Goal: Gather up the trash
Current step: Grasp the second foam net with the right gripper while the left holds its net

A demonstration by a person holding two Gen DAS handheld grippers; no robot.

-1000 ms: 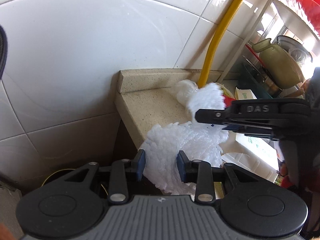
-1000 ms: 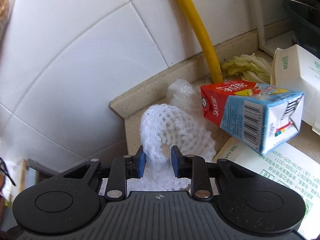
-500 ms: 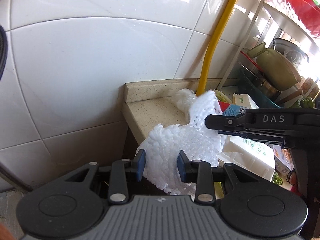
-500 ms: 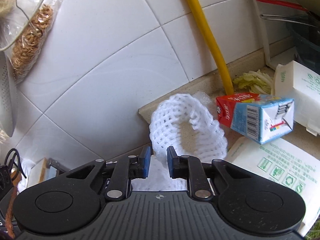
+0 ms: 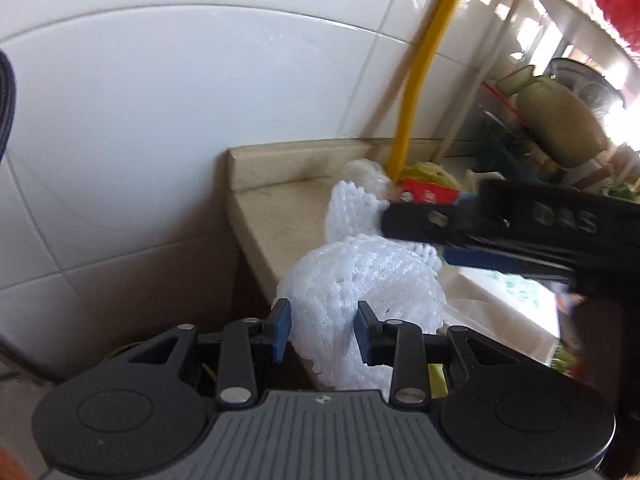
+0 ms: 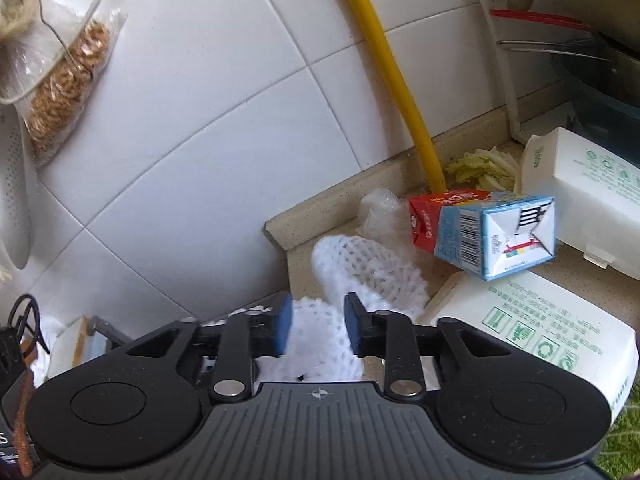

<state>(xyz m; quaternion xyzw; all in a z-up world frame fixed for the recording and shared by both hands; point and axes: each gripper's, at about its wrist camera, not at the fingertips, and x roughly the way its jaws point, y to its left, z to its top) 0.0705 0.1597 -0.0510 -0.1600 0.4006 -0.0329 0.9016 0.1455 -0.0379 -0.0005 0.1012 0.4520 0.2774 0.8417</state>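
White foam fruit netting (image 5: pixel 360 292) hangs over the corner of the beige counter (image 5: pixel 280 216), and my left gripper (image 5: pixel 322 330) is shut on its lower part. A second lump of the netting (image 6: pixel 360 264) lies on the counter; I cannot tell whether the two are joined. My right gripper (image 6: pixel 316 330) hovers over the netting with its jaws opening; netting shows between the pads, which no longer pinch it. In the left wrist view the right gripper (image 5: pixel 416 240) reaches in from the right. A red and blue drink carton (image 6: pixel 480 232) lies behind the netting.
Two white takeaway boxes (image 6: pixel 540 320) (image 6: pixel 592 184), clear crumpled plastic (image 6: pixel 380 212) and lettuce leaves (image 6: pixel 484 164) crowd the counter. A yellow pipe (image 6: pixel 384 80) runs up the tiled wall. A dish rack with pots (image 5: pixel 560 120) stands at the right. A bag of dried food (image 6: pixel 68 92) hangs at the left.
The right gripper's jaws, pinched tight on the netting half a second ago, have parted. It has drawn back from the counter. The left gripper keeps its hold.
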